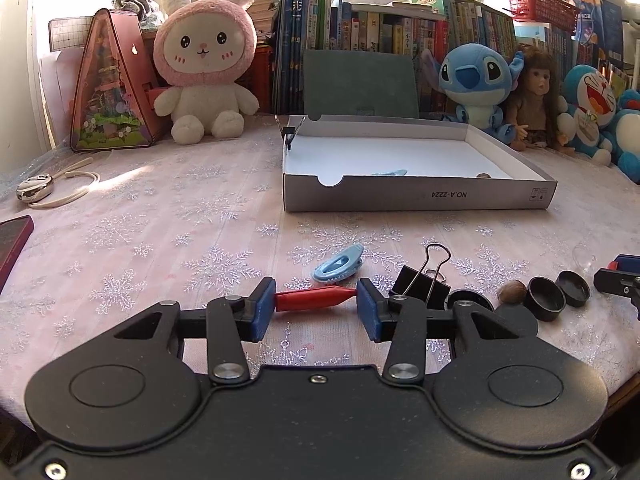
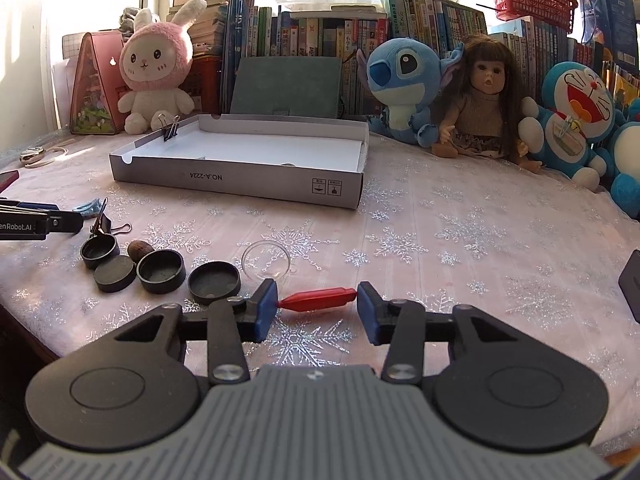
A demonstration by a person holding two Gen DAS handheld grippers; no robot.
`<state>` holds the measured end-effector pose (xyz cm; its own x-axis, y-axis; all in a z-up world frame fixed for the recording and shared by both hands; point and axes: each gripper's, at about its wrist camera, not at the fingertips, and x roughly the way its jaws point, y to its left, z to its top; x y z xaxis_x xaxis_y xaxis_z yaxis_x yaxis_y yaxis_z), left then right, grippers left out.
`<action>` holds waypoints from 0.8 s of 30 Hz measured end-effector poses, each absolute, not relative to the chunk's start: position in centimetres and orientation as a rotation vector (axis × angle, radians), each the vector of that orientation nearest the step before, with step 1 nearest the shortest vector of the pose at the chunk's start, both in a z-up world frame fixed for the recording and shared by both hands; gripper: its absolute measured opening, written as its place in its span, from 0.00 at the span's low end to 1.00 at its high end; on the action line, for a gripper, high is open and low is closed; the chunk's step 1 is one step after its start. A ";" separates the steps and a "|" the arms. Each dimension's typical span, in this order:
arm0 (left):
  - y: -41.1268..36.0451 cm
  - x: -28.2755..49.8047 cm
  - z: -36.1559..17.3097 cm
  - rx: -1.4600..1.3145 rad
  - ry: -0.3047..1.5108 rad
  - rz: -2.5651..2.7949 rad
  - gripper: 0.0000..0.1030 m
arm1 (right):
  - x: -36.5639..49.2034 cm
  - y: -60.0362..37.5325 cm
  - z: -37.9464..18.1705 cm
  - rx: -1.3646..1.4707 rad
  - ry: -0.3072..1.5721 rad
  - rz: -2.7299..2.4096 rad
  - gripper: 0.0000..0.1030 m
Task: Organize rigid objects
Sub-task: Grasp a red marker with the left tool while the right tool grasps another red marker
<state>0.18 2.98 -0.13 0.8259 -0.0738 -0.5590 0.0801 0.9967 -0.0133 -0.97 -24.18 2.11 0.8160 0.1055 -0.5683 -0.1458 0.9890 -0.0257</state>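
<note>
My left gripper [image 1: 316,308] is open, its blue pads on either side of a red plastic peg [image 1: 314,299] lying on the tablecloth. My right gripper [image 2: 317,307] is open around a second red peg [image 2: 320,299]; its left pad touches the peg's tip. A blue clip [image 1: 338,268] and a black binder clip [image 1: 424,282] lie just beyond the left gripper. Black caps [image 2: 162,272], a walnut [image 2: 140,247] and a clear dish [image 2: 266,260] lie left of the right gripper. The grey cardboard tray [image 1: 416,196], also in the right wrist view [image 2: 240,184], holds a blue item [image 1: 390,172].
Plush toys [image 1: 204,64] and a doll [image 2: 478,100] line the back before a row of books [image 1: 380,28]. A binder clip [image 2: 170,128] grips the tray's rim. A phone [image 1: 12,248] and a keyring [image 1: 36,190] lie at the left edge.
</note>
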 end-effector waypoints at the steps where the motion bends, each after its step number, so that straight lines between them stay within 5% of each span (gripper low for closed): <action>1: 3.0 0.1 0.0 0.011 0.595 -0.084 0.41 | -1.0 -24.1 2.3 -0.066 0.600 0.131 0.48; 14: 3.3 2.6 4.4 0.009 0.591 -0.138 0.41 | 2.3 -25.5 5.4 0.079 0.619 0.056 0.47; 24: 2.3 11.8 8.2 -0.065 0.701 -0.267 0.40 | 12.3 -26.1 8.1 0.192 0.772 0.078 0.47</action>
<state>11.80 2.28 8.20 0.7318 -0.2641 -0.6283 0.2205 0.9640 -0.1483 12.31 -26.06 8.13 0.7148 0.1402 -0.6851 0.0002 0.9797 0.2007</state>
